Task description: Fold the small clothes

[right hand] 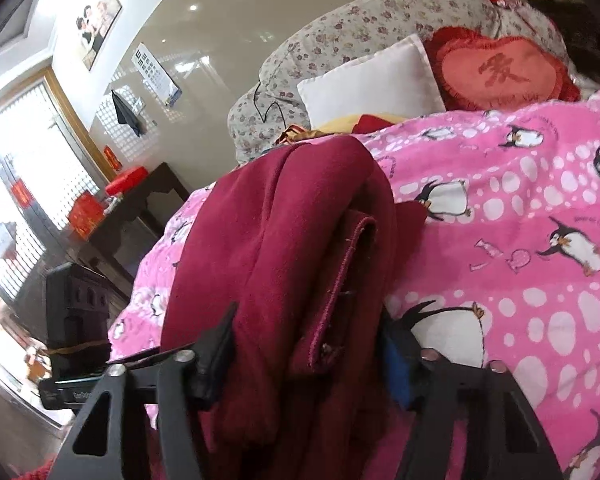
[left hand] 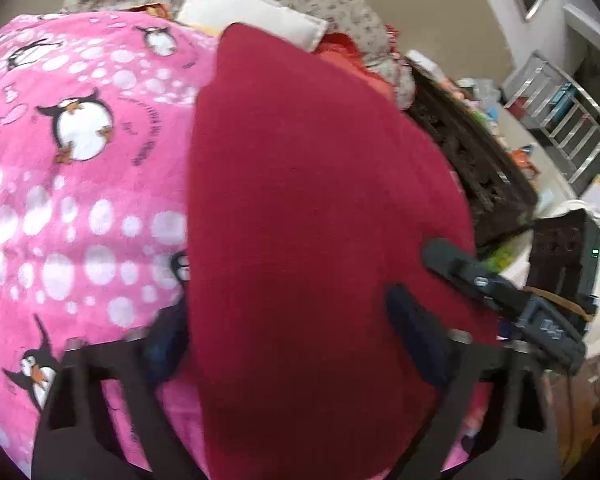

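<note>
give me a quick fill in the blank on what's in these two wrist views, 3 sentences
1. The dark red garment lies on a pink blanket printed with ______.
2. The heart-shaped cushion beside the white pillow is coloured ______.
3. In the right wrist view the garment passes between the fingers of the right tool, and its hemmed edge shows it lies in ______ layers.

Missing words: penguins; red; folded

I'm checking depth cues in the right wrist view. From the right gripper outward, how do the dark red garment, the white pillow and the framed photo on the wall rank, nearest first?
1. Dark red garment: between the right gripper's fingers.
2. White pillow: beyond the pink penguin blanket, upper centre.
3. Framed photo: on the wall, upper left, farthest.
</note>
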A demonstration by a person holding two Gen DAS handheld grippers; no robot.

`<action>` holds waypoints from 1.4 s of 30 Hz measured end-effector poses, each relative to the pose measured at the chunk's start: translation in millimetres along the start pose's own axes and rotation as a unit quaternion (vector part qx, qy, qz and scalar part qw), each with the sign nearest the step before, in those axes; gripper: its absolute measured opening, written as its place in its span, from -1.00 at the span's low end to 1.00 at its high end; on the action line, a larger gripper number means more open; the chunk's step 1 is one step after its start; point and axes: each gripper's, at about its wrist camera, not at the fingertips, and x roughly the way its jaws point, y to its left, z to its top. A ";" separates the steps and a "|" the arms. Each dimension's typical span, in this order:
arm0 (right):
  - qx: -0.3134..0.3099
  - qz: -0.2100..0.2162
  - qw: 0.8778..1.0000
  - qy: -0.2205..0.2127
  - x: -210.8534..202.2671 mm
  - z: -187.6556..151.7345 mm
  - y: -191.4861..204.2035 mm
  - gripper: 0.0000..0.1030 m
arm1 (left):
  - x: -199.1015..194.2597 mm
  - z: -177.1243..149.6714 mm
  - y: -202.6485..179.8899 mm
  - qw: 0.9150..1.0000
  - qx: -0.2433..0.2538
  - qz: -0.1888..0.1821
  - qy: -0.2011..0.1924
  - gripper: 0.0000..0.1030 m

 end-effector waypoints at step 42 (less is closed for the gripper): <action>-0.155 -0.034 0.981 0.107 -6.9 -88.5 96.9 -0.06 | -99.4 -110.7 -19.0 0.963 0.110 0.245 -0.028 0.50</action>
